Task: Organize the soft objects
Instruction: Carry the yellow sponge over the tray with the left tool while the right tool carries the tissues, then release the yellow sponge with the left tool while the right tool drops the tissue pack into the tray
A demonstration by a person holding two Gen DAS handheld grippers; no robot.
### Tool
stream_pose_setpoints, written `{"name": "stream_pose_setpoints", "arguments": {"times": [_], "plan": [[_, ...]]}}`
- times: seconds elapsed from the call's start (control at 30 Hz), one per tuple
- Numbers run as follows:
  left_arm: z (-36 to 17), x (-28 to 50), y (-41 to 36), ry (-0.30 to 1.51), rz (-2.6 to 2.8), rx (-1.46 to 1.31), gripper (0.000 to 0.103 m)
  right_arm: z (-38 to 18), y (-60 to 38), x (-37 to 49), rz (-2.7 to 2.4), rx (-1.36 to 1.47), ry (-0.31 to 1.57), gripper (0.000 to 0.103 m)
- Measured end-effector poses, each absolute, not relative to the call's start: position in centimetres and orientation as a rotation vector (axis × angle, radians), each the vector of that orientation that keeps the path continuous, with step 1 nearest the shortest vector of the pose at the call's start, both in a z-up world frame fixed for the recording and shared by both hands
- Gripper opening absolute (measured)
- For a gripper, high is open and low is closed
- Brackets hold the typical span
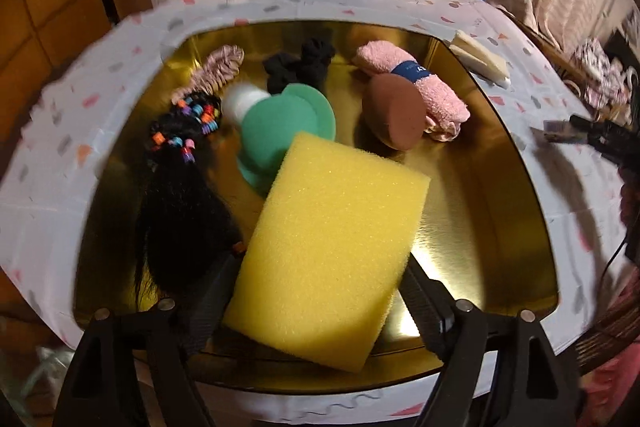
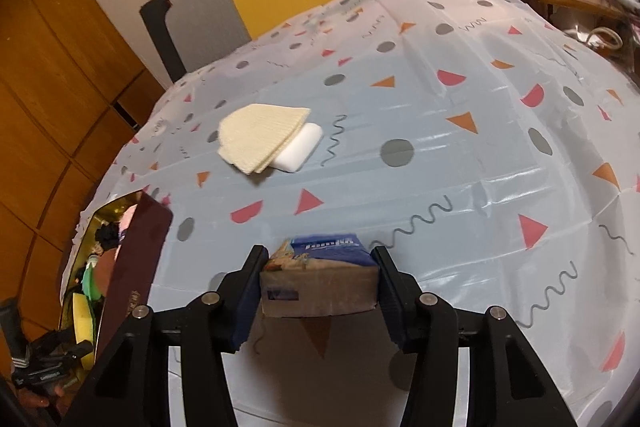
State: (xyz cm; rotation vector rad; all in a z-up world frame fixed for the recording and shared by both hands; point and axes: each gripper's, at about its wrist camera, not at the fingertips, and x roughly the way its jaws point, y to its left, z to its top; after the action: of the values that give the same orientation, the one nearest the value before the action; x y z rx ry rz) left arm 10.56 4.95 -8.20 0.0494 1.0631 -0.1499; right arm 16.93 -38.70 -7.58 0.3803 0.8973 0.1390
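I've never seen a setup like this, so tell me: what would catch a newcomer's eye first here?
Probably the big yellow sponge, lying in a shiny gold tray between the open left gripper fingers, among a green sponge, pink towel and beaded black hair. The right gripper clamps a blue tissue pack above the patterned tablecloth.

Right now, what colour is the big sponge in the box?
Yellow sponge; the left wrist view shows it best.

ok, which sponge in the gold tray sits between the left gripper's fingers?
The yellow rectangular foam sponge; the green round sponge and brown oval sponge lie farther back.
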Motion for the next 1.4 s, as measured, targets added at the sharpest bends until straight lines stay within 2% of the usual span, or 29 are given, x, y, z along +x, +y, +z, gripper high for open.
{"name": "stream_pose_setpoints", "arguments": {"times": [0.5,0.87,1.13,1.4], "plan": [[-6.0,8.6,5.9,0.915,-0.289,-0.111,0.083,-5.4,-33.8,14.0,0.178,0.336,0.863,0.053],[-4.7,8.0,9.3,0.822,-0.156,-0.208,0.083,-0.9,-22.2,12.2,0.432,0.261,0.795,0.053],[-4.4,7.6,11.4,0.813,-0.159,-0.373,0.083,-2.2,-13.8,11.9,0.492,0.112,0.832,0.053],[-4.6,7.3,11.2,0.825,-0.165,-0.422,0.082,-4.0,-10.9,12.4,0.432,-0.019,0.834,0.053]]}}
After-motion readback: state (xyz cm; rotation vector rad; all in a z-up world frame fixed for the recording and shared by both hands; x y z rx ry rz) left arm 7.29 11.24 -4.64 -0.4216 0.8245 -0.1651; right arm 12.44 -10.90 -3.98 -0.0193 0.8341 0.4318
